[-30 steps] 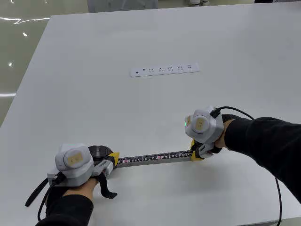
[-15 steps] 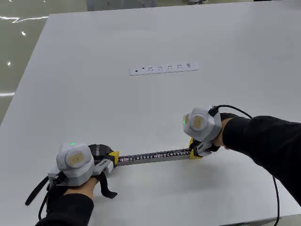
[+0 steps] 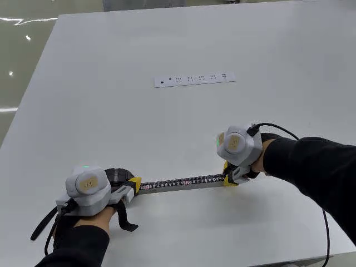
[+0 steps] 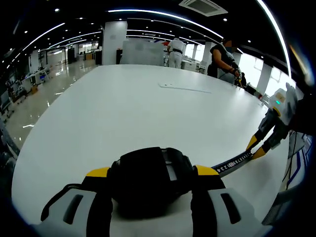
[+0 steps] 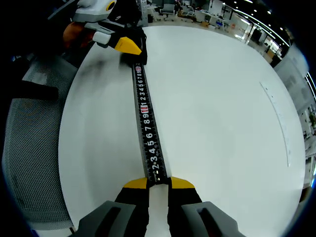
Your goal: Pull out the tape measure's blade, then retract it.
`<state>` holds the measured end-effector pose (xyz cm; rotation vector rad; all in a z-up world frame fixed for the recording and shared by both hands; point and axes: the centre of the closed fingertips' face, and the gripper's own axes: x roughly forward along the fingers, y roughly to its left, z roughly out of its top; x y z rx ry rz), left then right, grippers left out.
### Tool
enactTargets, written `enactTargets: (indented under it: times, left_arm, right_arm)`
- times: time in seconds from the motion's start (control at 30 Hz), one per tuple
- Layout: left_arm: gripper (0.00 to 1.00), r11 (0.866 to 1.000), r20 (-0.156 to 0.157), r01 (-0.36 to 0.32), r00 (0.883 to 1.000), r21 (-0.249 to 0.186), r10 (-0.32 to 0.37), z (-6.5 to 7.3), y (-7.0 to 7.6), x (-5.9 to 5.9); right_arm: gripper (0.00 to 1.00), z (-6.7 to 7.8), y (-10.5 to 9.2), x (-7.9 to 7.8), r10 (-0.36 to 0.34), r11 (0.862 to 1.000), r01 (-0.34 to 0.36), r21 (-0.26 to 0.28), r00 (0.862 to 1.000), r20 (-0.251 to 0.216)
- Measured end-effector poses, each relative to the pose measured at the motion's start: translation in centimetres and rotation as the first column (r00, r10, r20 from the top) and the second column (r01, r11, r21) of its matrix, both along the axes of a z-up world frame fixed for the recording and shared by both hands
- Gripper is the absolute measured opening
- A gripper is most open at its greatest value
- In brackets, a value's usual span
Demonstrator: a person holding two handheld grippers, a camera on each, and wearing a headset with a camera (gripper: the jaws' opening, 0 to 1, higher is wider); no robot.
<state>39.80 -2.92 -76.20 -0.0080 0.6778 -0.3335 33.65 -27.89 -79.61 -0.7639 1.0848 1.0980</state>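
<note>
A black tape measure case [image 3: 117, 177] lies on the white table near its front left, and my left gripper [image 3: 132, 186] is shut on it; the case [image 4: 150, 177] sits between the yellow-tipped jaws in the left gripper view. Its blade [image 3: 181, 182] stretches rightward across the table, numbers up. My right gripper [image 3: 230, 181] is shut on the blade's end. In the right gripper view the blade [image 5: 147, 132] runs from the jaws straight to the left gripper [image 5: 127, 45]. The right gripper [image 4: 257, 147] holds the blade tip at the right of the left gripper view.
A white power strip [image 3: 194, 79] lies flat further back on the table [image 3: 167, 128]. A black strap [image 3: 125, 218] hangs from the case near the front edge. A grey mesh chair [image 5: 29, 148] stands beside the table. People [image 4: 223, 59] stand beyond the far end.
The two grippers stand slightly closer together, so a little less blade shows between them. The head camera has shifted a bit.
</note>
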Motion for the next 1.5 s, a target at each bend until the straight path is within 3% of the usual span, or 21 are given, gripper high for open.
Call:
enactTargets:
  times: [1.0, 1.5]
  left_arm:
    - [0.59, 1.0, -0.009, 0.004, 1.0, -0.001, -0.004, -0.1, 0.0, 0.0]
    - [0.6, 1.0, -0.008, 0.006, 1.0, -0.001, -0.006, -0.1, 0.1, 0.0]
  right_arm:
    - [0.09, -0.1, 0.8, 0.2, -0.004, 1.0, 0.004, -0.009, 1.0, -0.002]
    - [0.09, 0.0, 1.2, 0.4, 0.014, 1.0, -0.014, 0.015, 1.0, 0.017]
